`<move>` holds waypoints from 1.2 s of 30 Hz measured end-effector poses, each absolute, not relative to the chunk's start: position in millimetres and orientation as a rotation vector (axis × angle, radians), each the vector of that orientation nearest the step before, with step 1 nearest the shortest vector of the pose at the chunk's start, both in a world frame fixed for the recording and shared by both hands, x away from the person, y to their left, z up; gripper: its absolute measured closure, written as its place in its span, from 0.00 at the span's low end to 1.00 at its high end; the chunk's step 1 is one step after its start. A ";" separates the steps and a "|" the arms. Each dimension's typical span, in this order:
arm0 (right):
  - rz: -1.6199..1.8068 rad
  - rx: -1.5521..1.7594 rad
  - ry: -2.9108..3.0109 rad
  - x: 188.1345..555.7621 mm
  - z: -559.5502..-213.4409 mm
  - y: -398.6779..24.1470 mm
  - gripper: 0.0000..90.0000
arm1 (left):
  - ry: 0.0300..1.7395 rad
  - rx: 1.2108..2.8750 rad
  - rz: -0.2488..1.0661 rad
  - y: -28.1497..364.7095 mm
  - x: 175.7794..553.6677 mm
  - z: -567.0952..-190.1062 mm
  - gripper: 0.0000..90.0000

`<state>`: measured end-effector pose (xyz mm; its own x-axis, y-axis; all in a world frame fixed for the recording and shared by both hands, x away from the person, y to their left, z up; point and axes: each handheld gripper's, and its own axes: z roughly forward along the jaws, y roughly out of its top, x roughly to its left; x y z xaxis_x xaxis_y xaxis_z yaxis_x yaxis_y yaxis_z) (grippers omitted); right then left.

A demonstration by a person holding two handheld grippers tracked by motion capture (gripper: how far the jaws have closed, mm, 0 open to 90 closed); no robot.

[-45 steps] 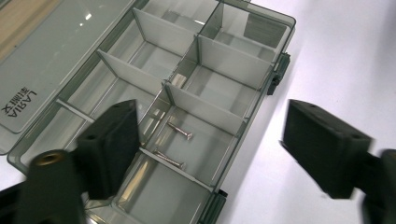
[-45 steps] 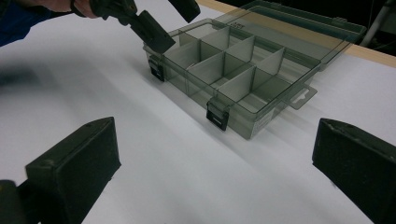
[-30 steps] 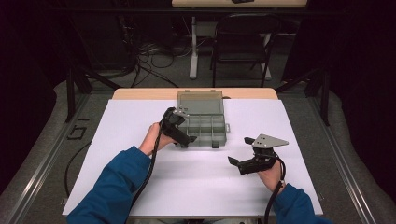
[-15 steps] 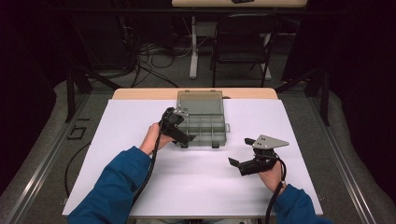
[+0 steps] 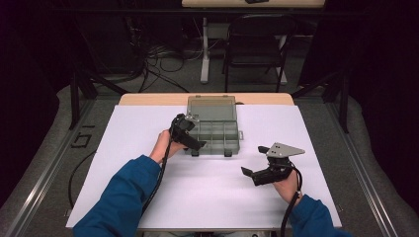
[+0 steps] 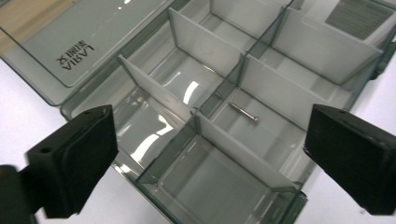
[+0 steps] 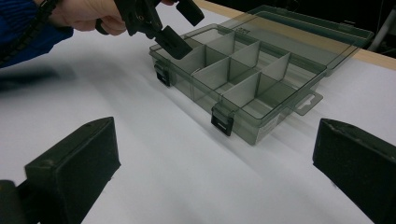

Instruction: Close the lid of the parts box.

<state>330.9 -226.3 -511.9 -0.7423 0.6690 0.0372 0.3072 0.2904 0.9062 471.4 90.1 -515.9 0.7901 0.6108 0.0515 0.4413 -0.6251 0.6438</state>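
Two hand-held grippers working near the organizer box (image 5: 213, 129)

Left hand-held gripper (image 5: 190, 139) is hovering spread over its front-left edge; right hand-held gripper (image 5: 257, 168), jaws apart, is waiting on open tabletop (image 5: 207, 192) well clear.

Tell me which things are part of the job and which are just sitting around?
Part of the job: organizer box, lid open; small screw in one compartment; left gripper over the box.

Just around: right gripper waiting open; chair; floor cables.

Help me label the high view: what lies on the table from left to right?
Left tongs → open compartment box → right tongs, apart from the box, over the white sheet.
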 end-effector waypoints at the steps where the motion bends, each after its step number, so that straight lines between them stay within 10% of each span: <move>1: 1.436 0.888 2.215 330.8 -512.2 -226.4 0.00 | 0.777 2.341 0.353 90.0 471.7 -515.9 0.07; 16: 1.434 0.893 2.215 330.8 -513.1 -226.1 0.00 | 0.780 2.357 0.345 86.1 474.7 -523.0 0.53; 36: 1.415 0.901 2.234 333.4 -515.7 -221.1 0.00 | 0.847 2.326 0.372 82.9 475.4 -527.6 0.62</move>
<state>333.4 -221.1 -515.7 -0.7381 0.6732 0.0441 0.3277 0.3006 0.8957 475.4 82.9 -527.6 0.7538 0.6555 0.0470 0.4784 -0.5963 0.6447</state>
